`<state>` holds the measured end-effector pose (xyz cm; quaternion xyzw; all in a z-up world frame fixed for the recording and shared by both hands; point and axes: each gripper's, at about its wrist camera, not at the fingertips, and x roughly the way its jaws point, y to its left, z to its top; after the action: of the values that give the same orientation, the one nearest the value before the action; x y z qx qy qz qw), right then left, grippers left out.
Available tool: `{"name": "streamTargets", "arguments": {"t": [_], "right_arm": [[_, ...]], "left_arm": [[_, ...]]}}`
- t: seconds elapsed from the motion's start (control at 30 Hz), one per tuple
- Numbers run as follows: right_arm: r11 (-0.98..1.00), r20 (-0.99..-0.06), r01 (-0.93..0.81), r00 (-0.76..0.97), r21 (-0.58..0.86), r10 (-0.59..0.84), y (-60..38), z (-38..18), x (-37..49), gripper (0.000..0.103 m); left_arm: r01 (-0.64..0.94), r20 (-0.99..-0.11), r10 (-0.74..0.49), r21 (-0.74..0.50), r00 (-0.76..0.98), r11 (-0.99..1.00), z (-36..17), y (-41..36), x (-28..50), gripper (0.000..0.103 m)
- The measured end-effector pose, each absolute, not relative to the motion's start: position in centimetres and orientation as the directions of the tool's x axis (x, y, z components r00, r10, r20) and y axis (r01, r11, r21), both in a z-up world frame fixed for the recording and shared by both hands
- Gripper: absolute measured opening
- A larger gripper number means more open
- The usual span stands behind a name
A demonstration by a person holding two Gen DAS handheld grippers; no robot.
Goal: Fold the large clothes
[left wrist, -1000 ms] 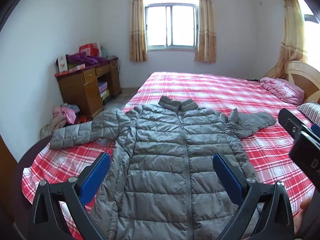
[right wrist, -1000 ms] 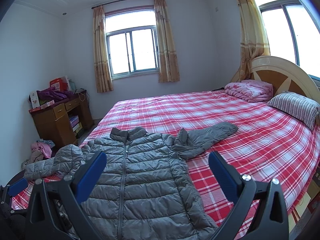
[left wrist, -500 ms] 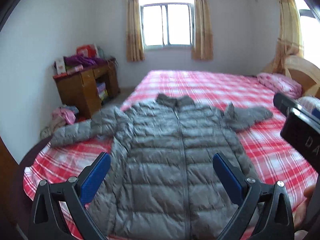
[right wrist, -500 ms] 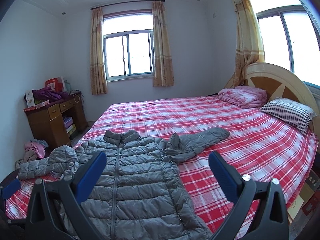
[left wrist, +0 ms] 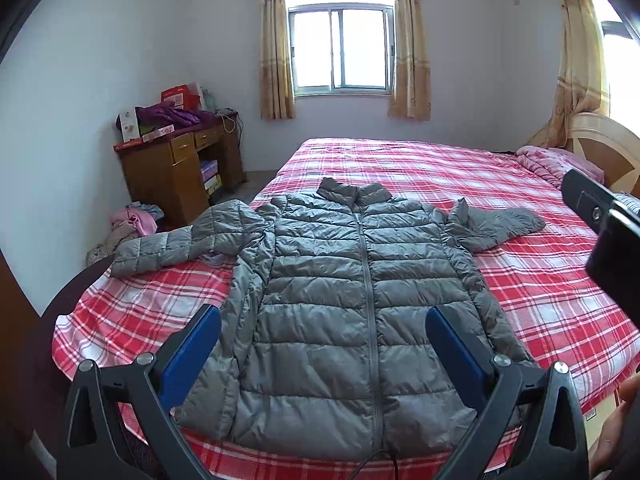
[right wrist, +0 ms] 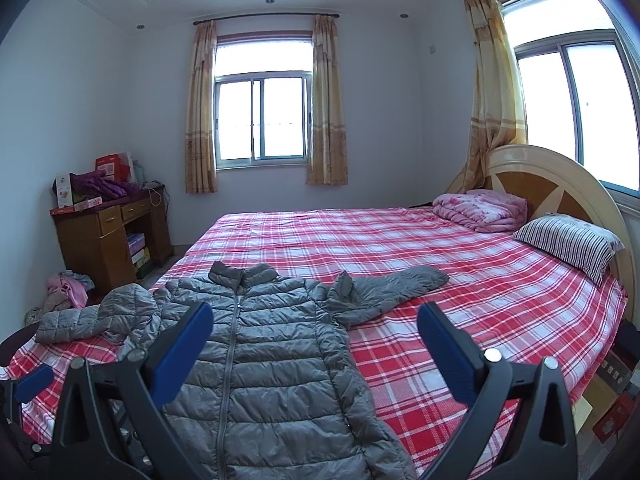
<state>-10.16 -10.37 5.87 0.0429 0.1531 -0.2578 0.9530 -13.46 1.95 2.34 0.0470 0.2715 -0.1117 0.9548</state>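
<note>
Grey and puffy, the quilted jacket (left wrist: 360, 296) lies flat on its back, zip up the middle, on the red plaid bed (left wrist: 540, 292), hem towards the near edge and collar pointing at the far window (left wrist: 340, 44). From the left wrist view, the left gripper (left wrist: 322, 344) hangs above the lower half of the jacket, blue-padded fingers (left wrist: 192, 354) spread wide with nothing between them. One sleeve stretches out flat to the left edge of the mattress, the other is rumpled near the shoulder and angles off to the right. A wooden desk (left wrist: 176, 168) piled with boxes and purple fabric stands by the left wall, a heap of pink clothes (left wrist: 134, 220) on the floor beside it. At the right rim, a dark slab of the other tool cuts in.

Over to the right wrist view: the right gripper (right wrist: 316, 352) is parted wide too, holding nothing, hovering over the jacket's (right wrist: 272, 368) right side and the bare plaid (right wrist: 460, 276) next to it. Up by the rounded headboard (right wrist: 560, 184) sit a striped pillow (right wrist: 568, 240) and a folded pink quilt (right wrist: 480, 206). A blue pad of the left tool pokes in low at the left edge.
</note>
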Motion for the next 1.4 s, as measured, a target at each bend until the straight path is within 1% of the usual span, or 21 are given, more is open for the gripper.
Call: {"name": "streamTargets", "arguments": {"t": [0.17, 0.4, 0.67, 0.87, 0.93, 1.03, 1.07, 1.13, 1.23, 1.3, 1.4], "right_arm": [[0.865, -0.296, 0.501, 0.828, 0.006, -0.477, -10.0, 6.1, -11.0, 0.103], [0.864, -0.293, 0.503, 0.829, 0.022, -0.476, -10.2, 6.0, -11.6, 0.103], [0.861, -0.289, 0.508, 0.828, 0.026, -0.480, -10.3, 5.6, -12.0, 0.103], [0.859, -0.308, 0.510, 0.824, 0.038, -0.475, -10.9, 5.2, -11.5, 0.103], [0.859, -0.314, 0.511, 0.822, 0.037, -0.475, -11.3, 4.9, -11.1, 0.103], [0.865, -0.368, 0.500, 0.814, 0.051, -0.449, -12.9, 3.5, -9.9, 0.103], [0.868, -0.405, 0.493, 0.806, 0.060, -0.430, -13.8, 2.7, -9.1, 0.103], [0.871, -0.495, 0.485, 0.777, 0.077, -0.389, -16.4, 0.9, -7.7, 0.103], [0.845, -0.556, 0.525, 0.734, 0.099, -0.391, -20.9, 0.0, -6.5, 0.103], [0.812, -0.571, 0.571, 0.709, 0.120, -0.414, -25.5, 1.0, -5.7, 0.103], [0.784, -0.553, 0.598, 0.715, 0.166, -0.428, -31.7, 3.0, -4.2, 0.103]], "left_arm": [[0.218, -0.523, -0.170, 0.030, 0.835, 0.976, 2.6, 2.5, -14.1, 0.102], [0.215, -0.520, -0.164, 0.040, 0.838, 0.976, 2.6, 2.4, -14.4, 0.102], [0.195, -0.471, -0.145, 0.058, 0.870, 0.979, 3.0, 2.3, -15.0, 0.102], [0.201, -0.496, -0.146, 0.059, 0.856, 0.978, 2.2, 1.7, -13.7, 0.102], [0.229, -0.513, -0.171, 0.052, 0.841, 0.972, 1.7, 1.1, -12.9, 0.102], [0.347, -0.580, -0.290, -0.015, 0.761, 0.938, 0.2, 0.1, -11.0, 0.102], [0.372, -0.601, -0.316, -0.034, 0.734, 0.928, -0.3, -0.2, -10.1, 0.102], [0.375, -0.622, -0.312, -0.031, 0.718, 0.926, -0.7, -0.7, -8.4, 0.102], [0.340, -0.625, -0.270, -0.008, 0.733, 0.941, -0.2, -1.1, -4.8, 0.102], [0.324, -0.616, -0.262, -0.013, 0.743, 0.946, 0.7, -1.3, -1.7, 0.102], [0.294, -0.617, -0.245, -0.023, 0.748, 0.956, 1.5, -1.6, 3.3, 0.102]]}}
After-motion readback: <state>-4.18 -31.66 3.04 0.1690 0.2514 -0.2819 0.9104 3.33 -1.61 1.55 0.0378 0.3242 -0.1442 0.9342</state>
